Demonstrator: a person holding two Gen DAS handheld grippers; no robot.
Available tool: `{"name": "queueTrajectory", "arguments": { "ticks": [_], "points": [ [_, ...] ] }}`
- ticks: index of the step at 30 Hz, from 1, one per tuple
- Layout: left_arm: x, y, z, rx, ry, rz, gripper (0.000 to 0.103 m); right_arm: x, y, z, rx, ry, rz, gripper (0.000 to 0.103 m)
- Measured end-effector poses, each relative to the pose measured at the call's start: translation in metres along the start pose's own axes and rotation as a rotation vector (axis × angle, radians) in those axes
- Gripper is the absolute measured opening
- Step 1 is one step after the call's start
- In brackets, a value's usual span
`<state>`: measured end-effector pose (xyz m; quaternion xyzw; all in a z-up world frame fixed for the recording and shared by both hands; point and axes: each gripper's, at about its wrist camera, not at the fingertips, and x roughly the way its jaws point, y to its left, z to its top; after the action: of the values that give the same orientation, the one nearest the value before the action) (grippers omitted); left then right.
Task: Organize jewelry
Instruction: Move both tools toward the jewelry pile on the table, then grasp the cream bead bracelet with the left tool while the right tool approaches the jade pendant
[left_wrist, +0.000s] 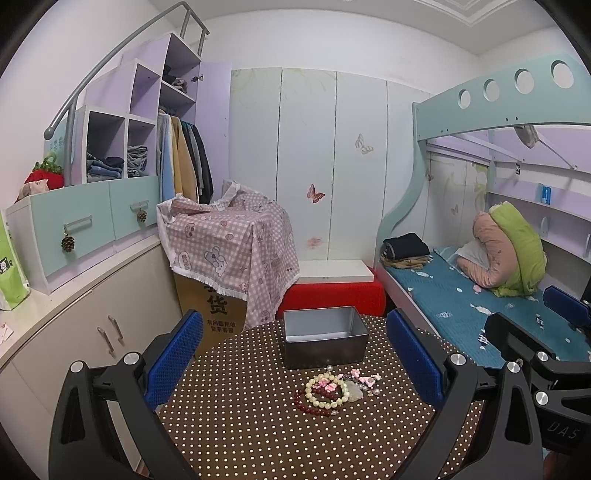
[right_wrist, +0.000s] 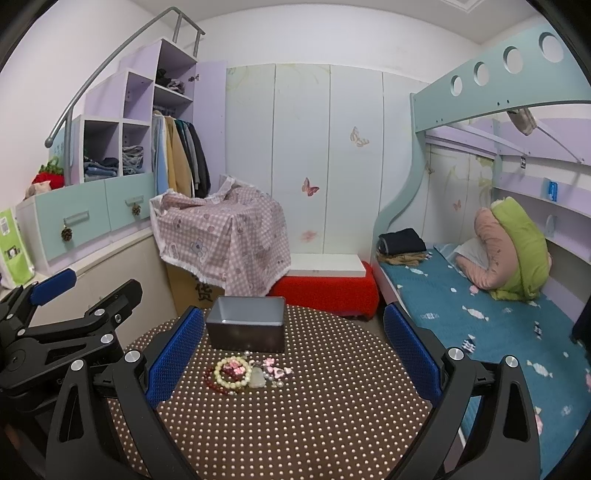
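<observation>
A small pile of jewelry lies on the round brown polka-dot table (left_wrist: 258, 424): a cream bead bracelet (left_wrist: 327, 391), a dark red bead bracelet (left_wrist: 308, 404), pink flower pieces (left_wrist: 360, 376) and pearls. Behind it stands an open grey metal box (left_wrist: 323, 338), empty inside. My left gripper (left_wrist: 295, 350) is open and empty, held above the table with the pile between its blue pads. My right gripper (right_wrist: 293, 347) is open and empty too; the pile (right_wrist: 240, 373) and box (right_wrist: 247, 326) lie left of its centre. Each gripper shows at the other view's edge.
A cardboard box under a pink checked cloth (left_wrist: 229, 236) and a red stool with a white board (left_wrist: 332, 291) stand behind the table. A bunk bed (left_wrist: 480, 295) is at the right, cabinets and drawers (left_wrist: 74, 295) at the left.
</observation>
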<state>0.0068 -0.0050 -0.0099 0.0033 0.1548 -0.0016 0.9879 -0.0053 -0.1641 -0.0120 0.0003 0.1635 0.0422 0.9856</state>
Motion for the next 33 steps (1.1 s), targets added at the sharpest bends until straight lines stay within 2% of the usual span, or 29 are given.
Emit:
{"name": "queueTrajectory", "arguments": {
  "ticks": [10,15,20,25,33],
  "points": [
    [0.012,-0.001,-0.004,0.032,0.037,-0.006,0.096,0.016,-0.003,-0.009,0.013,0.02,-0.006,0.095],
    [0.025,0.004,-0.008,0.009,0.075,-0.017,0.096,0.028,-0.01,-0.012,0.024,0.046,-0.013,0.095],
    [0.045,0.011,-0.012,-0.003,0.123,0.005,0.096,0.047,-0.016,-0.021,0.036,0.089,-0.023,0.095],
    [0.078,0.027,-0.024,-0.052,0.22,0.004,0.096,0.076,-0.025,-0.035,0.055,0.152,-0.033,0.095],
    [0.145,0.03,-0.069,-0.068,0.447,-0.034,0.096,0.124,-0.036,-0.062,0.072,0.26,-0.033,0.095]
  ]
}}
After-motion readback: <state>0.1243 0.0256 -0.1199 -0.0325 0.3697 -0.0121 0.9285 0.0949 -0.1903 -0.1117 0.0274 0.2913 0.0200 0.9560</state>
